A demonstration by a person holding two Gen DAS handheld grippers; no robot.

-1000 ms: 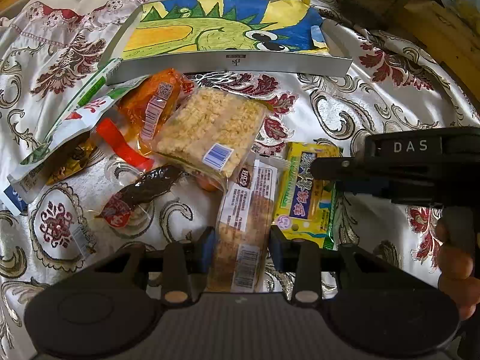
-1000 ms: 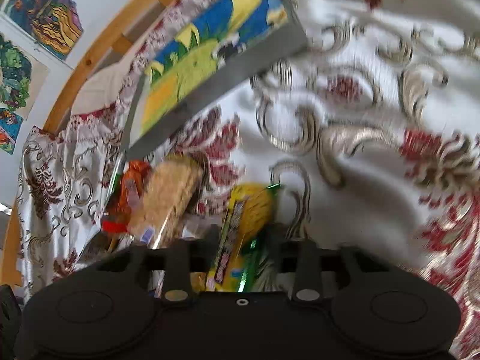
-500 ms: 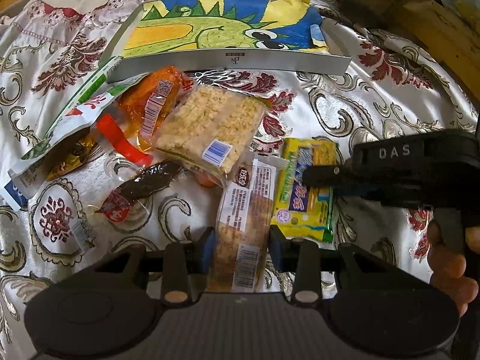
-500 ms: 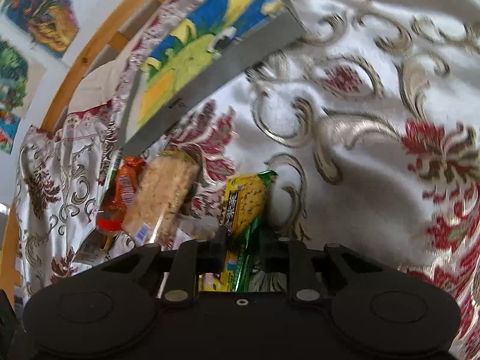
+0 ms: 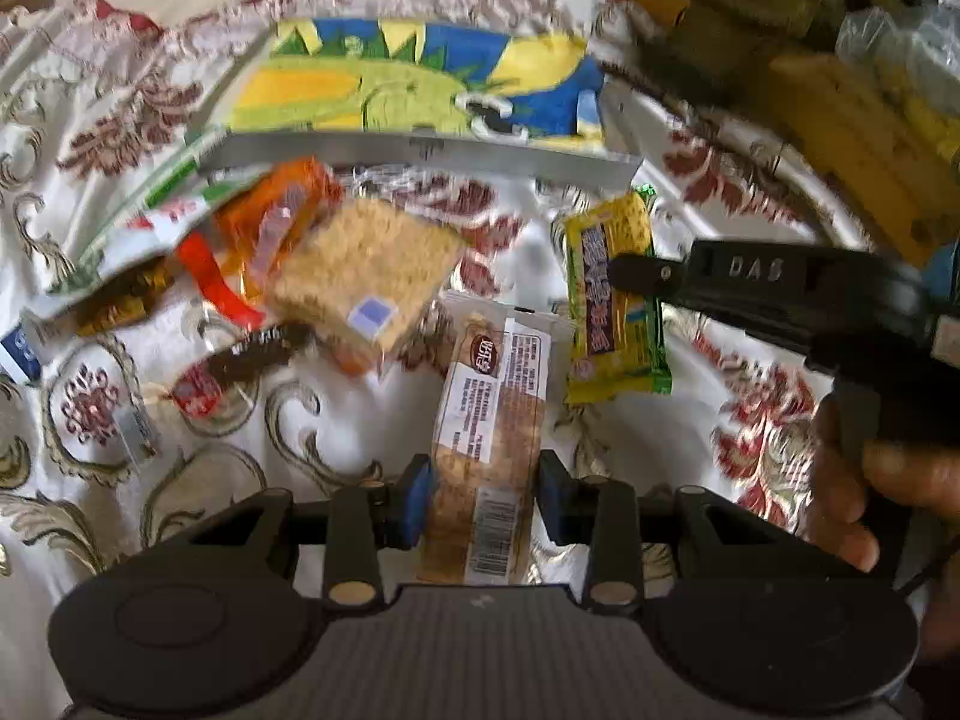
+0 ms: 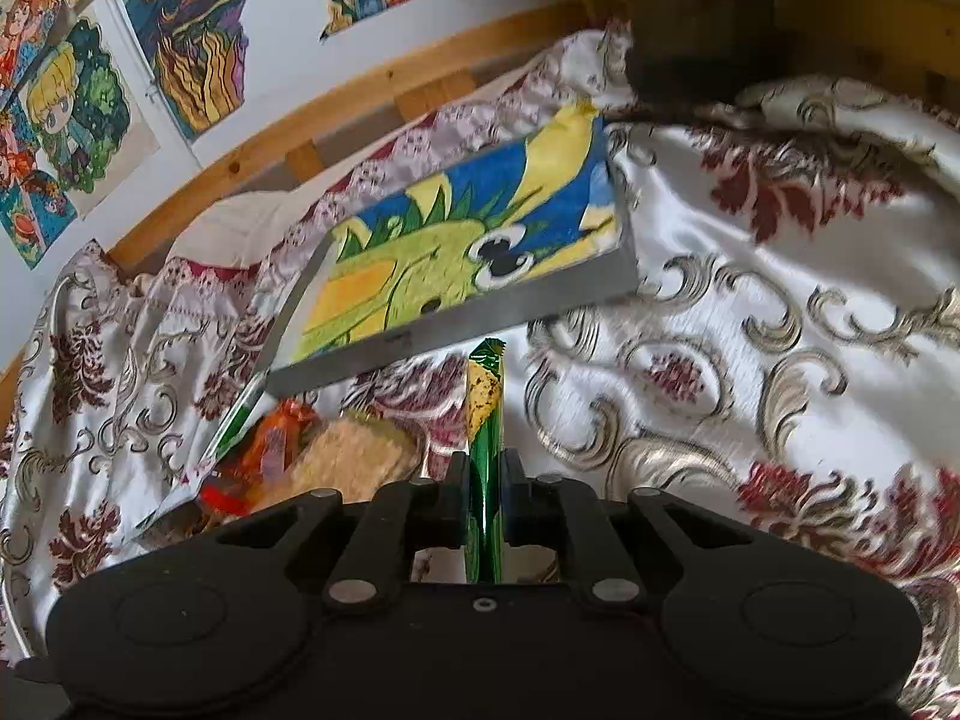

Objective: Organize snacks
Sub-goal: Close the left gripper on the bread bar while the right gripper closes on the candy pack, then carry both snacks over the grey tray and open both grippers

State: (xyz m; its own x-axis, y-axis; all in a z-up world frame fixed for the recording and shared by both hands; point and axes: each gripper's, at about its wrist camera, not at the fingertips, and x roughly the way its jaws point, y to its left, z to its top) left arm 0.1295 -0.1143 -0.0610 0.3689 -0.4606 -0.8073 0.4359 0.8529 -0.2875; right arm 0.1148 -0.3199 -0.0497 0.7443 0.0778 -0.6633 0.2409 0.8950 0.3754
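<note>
- Since the frame a second back, my right gripper (image 6: pixel 485 495) has lifted the yellow-and-green snack packet (image 6: pixel 485 414) off the cloth; its fingers have drawn in and now pinch the packet edge-on, at lower centre of the right wrist view.
- In the left wrist view that same packet (image 5: pixel 612 294) has moved from lower right up to centre right, nearer the box, with the right gripper (image 5: pixel 636 273) clamped on its side.
- My left gripper (image 5: pixel 480 501) stays as it was, fingers parted either side of the long biscuit packet (image 5: pixel 492 438) at lower centre; I cannot tell whether they touch it.
- Beyond it, mid-frame, the rice-crisp packet (image 5: pixel 366 276) and orange packet (image 5: pixel 276 222) lie unmoved on the patterned cloth (image 5: pixel 198 468).
- Farthest, at upper centre, the flat box with a dinosaur drawing (image 5: pixel 414 90) sits unchanged.
</note>
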